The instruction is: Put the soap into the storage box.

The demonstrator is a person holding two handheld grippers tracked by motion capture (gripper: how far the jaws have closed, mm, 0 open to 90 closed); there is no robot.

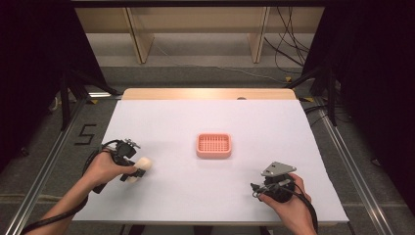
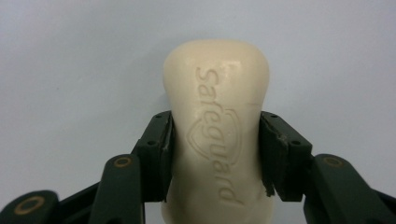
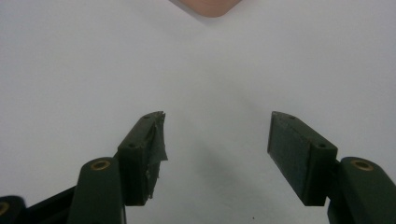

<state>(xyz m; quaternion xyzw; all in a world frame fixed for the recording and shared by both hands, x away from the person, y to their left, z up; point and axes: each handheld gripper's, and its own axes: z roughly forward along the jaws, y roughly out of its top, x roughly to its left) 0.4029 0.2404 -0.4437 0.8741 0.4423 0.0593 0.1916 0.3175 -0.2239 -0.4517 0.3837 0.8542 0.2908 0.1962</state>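
Left gripper (image 1: 138, 169) at 8 o'clock on the table (image 1: 274, 117), clamped on a cream soap bar (image 1: 139, 166). In left gripper view, both pads pressed flat against the soap (image 2: 215, 121) sides, about mid-length; embossed "Safeguard" lettering and shield logo facing the camera, rounded end sticking out past the jaws toward 12. Left hand (image 1: 105, 169) wrapped around the handle, cable trailing back along the forearm.

Right gripper (image 1: 254, 188) at 5 o'clock, held by right hand (image 1: 286, 200), grey three-cornered plate on top. In right gripper view, gripper (image 3: 217, 140) jaws spread wide, nothing between them, just white table surface; torn tape visible on the left pad. Edge of pink tray (image 3: 210, 7) just in frame at 12.

Tray (image 1: 214, 145) at table centre, slatted bottom, rounded corners. Soap well apart from it, toward 8–9 from the tray. Right gripper near, toward 4–5 from the tray.

Can't tell whether the soap touches the table or hangs just above it.
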